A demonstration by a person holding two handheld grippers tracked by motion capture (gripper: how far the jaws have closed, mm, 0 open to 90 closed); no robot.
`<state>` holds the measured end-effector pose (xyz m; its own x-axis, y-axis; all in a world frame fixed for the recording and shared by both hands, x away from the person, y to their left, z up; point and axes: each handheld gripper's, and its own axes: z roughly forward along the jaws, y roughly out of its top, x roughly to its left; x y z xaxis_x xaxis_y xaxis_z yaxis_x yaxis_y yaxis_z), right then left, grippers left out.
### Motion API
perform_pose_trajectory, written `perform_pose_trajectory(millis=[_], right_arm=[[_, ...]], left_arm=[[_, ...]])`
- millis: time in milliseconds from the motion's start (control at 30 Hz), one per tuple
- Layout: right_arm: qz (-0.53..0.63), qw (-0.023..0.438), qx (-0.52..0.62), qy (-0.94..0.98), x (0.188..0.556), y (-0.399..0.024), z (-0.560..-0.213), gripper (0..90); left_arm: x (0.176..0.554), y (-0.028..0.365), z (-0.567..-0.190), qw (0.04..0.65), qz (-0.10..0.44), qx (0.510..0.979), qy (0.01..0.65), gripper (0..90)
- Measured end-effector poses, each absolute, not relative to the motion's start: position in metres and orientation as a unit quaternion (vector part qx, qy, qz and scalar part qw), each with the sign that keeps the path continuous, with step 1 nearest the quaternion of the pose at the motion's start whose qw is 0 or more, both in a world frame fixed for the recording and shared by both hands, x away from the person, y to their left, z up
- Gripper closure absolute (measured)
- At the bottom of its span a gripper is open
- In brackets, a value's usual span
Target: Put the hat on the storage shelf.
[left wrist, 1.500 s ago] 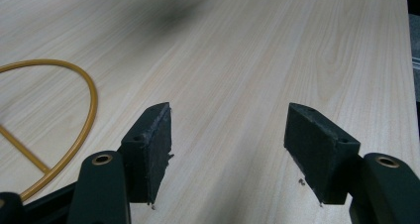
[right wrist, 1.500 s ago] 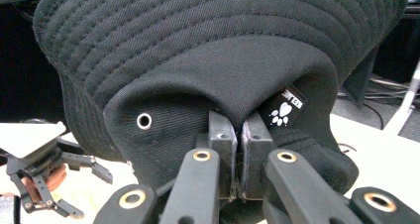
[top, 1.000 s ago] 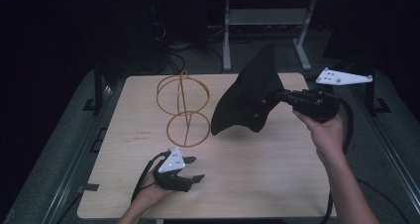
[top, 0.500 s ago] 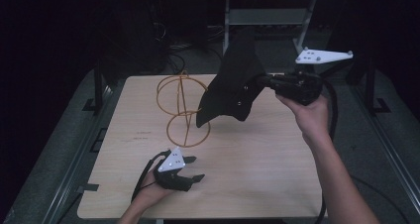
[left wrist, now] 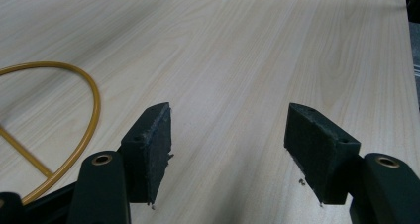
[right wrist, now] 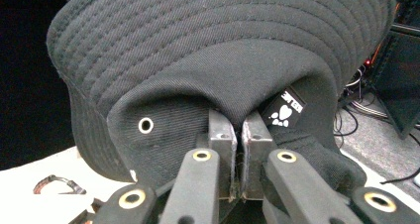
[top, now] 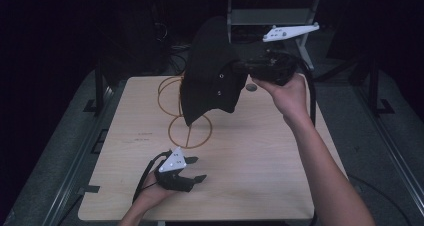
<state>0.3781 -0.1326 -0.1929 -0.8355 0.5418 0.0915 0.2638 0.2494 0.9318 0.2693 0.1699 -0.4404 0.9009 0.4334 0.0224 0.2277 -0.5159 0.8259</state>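
While the left gripper [top: 192, 170] rests open on the table [top: 260, 156], the right gripper [right wrist: 240, 135], clenched on a black bucket hat [top: 209, 71], has carried it higher and leftward over the wire stand [top: 189, 131], likely to hang it.

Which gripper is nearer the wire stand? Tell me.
Left. The left gripper rests open on the table just in front of the wire stand; the right gripper holds the hat raised behind and above it.
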Motion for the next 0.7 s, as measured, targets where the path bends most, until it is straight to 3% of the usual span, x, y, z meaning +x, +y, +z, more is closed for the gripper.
perform_pose_trajectory(millis=[700], right_arm=[[0.555,0.087,0.252,0.788,0.416,-0.056,-0.189,86.4]], left_arm=[[0.271,0.168,-0.44,0.462,0.113,0.859,0.188,34.6]])
